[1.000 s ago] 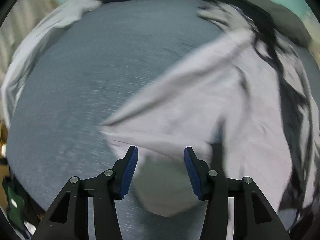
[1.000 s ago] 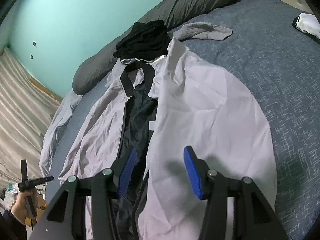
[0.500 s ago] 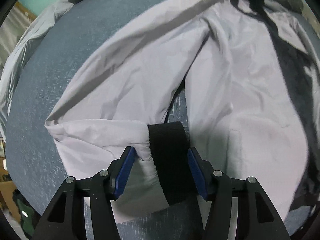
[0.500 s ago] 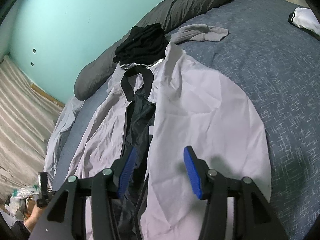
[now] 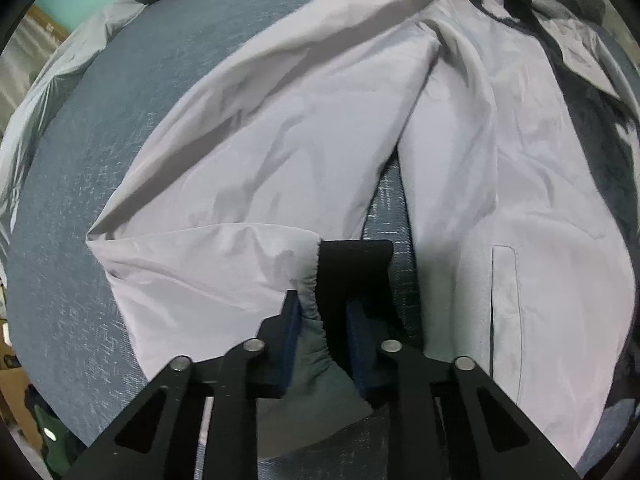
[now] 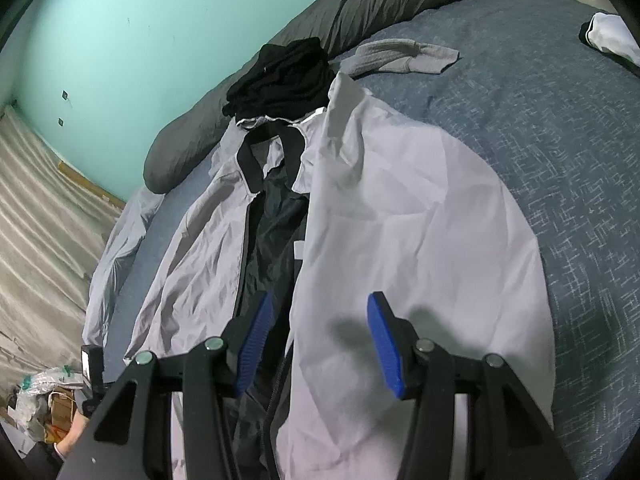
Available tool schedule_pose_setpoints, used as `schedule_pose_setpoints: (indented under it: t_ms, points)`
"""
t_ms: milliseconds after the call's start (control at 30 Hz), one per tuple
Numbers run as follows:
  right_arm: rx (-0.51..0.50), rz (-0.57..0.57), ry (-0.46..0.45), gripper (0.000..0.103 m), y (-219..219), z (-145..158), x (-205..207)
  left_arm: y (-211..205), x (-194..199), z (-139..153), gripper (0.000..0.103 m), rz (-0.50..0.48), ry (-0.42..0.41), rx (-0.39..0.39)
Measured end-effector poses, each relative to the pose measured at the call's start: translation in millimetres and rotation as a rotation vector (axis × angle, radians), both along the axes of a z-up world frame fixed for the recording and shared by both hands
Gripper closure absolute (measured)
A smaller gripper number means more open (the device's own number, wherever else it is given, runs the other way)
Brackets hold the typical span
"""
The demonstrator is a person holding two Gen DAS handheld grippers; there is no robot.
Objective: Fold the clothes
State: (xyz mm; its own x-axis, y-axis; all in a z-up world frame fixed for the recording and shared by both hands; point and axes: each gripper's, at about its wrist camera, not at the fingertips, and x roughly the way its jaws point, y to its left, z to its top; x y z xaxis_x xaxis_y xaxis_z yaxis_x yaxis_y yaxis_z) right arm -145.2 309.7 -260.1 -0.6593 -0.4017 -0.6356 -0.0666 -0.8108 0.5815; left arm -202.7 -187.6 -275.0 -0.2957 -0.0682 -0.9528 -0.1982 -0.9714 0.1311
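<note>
On the blue-grey bed cover [image 6: 560, 184] I see a pale lilac jacket [image 6: 400, 216] lying spread out, front side up and unzipped, so that its dark lining [image 6: 276, 240] shows in the middle. Its black collar [image 6: 250, 168] points toward the far end of the bed, where a bundle of black clothes [image 6: 284, 76] lies just at the collar, and beside it a grey garment [image 6: 400, 56]. A long dark grey pillow [image 6: 360, 4] runs behind them along the turquoise wall [image 6: 140, 20]. Near the right edge of the bed lies a white piece with a dark trim [image 6: 608, 36], well apart from the jacket. In the left wrist view, the left gripper [image 5: 322, 324] points steeply down at the end of the jacket's sleeve [image 5: 248, 184], which is bent back on itself. Its jaws are closing, and the gathered fabric next to the black cuff [image 5: 352, 264] sits between the blue pads [image 5: 292, 328]; the pads seem to press on it already, though shadow makes this part hard to judge. In the right wrist view, the right gripper [image 6: 316, 340] hovers over the lower part of the jacket with its jaws standing apart and nothing between them. At the lower left corner of this view a hand [image 6: 76, 428] is seen holding the other gripper beside the bed.
</note>
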Motion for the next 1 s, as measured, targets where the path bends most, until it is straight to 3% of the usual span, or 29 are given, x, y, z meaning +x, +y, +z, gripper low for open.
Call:
schedule_pose_setpoints:
  t_ms: [200, 467, 633, 1000]
  points:
    - [0.006, -0.001, -0.003, 0.052, -1.9, -1.4, -1.1, -39.8, 9.3, 33.6, 0.089, 0.046, 0.068, 0.05]
    - [0.015, -0.004, -0.006, 0.052, -5.4, 0.8, -0.6, -125.9, 23.3, 76.2, 0.089, 0.208, 0.132, 0.126]
    - [0.045, -0.011, 0.001, 0.052, -10.2, 6.9, 5.8, -157.2, 23.3, 68.4, 0.089, 0.293, 0.14, 0.147]
    - [0.095, -0.023, 0.011, 0.052, -22.6, 26.5, 23.9, -230.6, 70.8, 61.3, 0.085, 0.433, 0.147, 0.271]
